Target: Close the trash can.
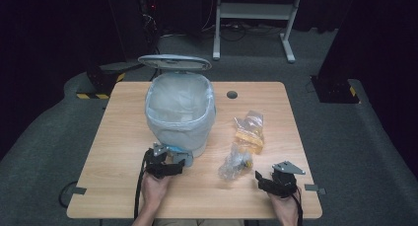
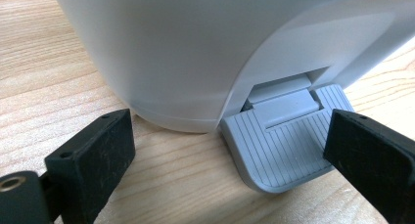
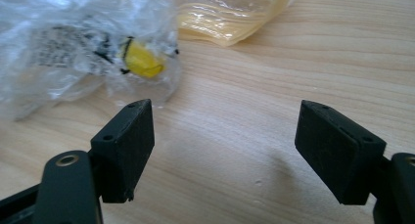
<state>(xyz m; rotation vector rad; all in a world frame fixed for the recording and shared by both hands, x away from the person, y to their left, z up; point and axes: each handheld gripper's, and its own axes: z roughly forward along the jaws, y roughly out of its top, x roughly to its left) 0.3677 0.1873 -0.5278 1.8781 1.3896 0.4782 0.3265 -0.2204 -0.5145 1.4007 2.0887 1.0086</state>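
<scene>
A white pedal bin [image 1: 180, 112] lined with a clear bag stands on the table, its lid [image 1: 174, 62] up. My left gripper [image 1: 170, 163] is open at the bin's base. In the left gripper view, the right jaw sits over the edge of the grey ribbed pedal [image 2: 281, 145] and the left jaw rests on wood by the bin wall [image 2: 171, 48]. A crumpled clear wrapper [image 1: 235, 163] with a yellow bit [image 3: 142, 60] lies just left of and beyond my open right gripper [image 1: 270, 180]. A yellowish plastic bag [image 1: 250, 131] lies beyond it.
The wooden table [image 1: 123, 132] has a dark cable hole [image 1: 231, 94] behind the bin. A white frame stand [image 1: 254, 11] is on the floor beyond the table. Bare wood lies left of the bin and along the front edge.
</scene>
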